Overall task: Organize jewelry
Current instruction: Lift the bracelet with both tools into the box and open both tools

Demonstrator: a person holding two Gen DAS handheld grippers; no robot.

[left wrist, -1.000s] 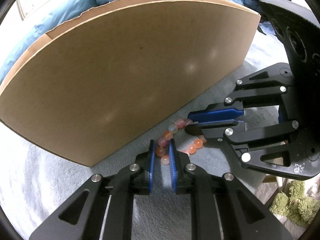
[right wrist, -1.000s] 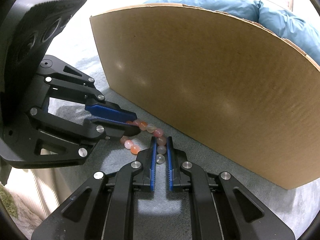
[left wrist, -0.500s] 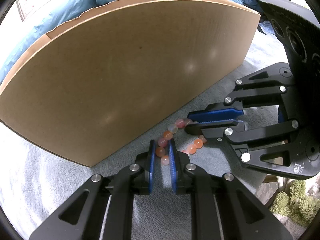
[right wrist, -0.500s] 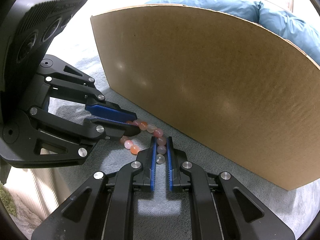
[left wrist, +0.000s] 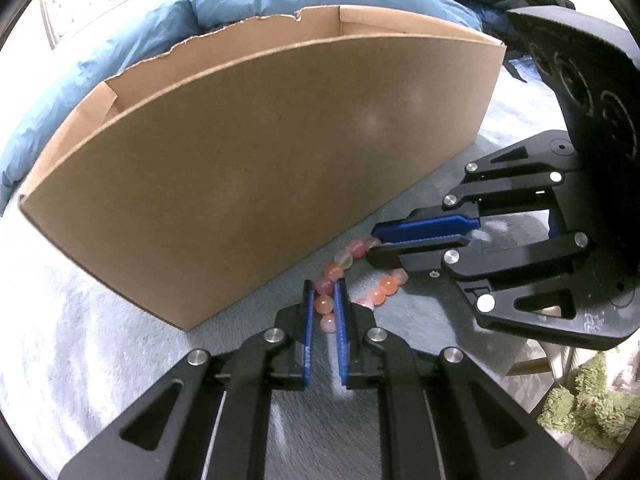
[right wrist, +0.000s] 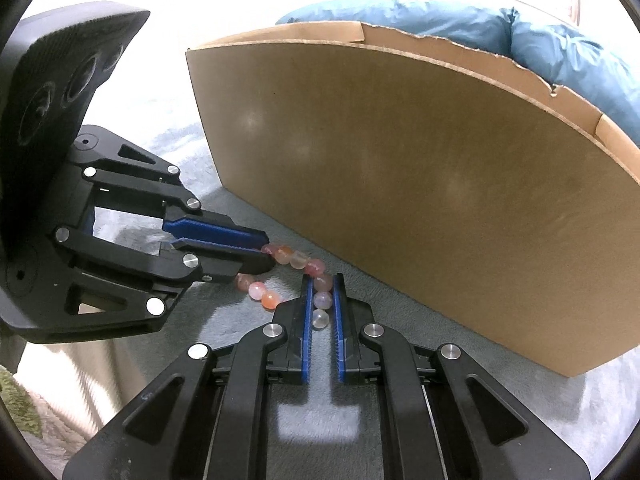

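Box rim newly visible, both ribbed tongs [left wrist: 324, 296] [right wrist: 323, 290] pinching glossy round-bead bracelet [left wrist: 362, 258]

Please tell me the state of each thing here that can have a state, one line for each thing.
Bead bracelet: gripped at two places, by both grippers.
Left gripper: jaws shut on the bracelet.
Right gripper: jaws shut on the bracelet.
Cardboard box: upright, top open, rim torn.

A grey plush blanket [left wrist: 100, 344] carries everything. A brown cardboard box [left wrist: 260, 168] stands directly on it, open at the top, one wall's upper edge torn. Just beside the box's base a bead bracelet [left wrist: 340, 264] of pink, orange and pale beads rests on the blanket. A blue duvet [right wrist: 560, 52] is bunched behind the box.
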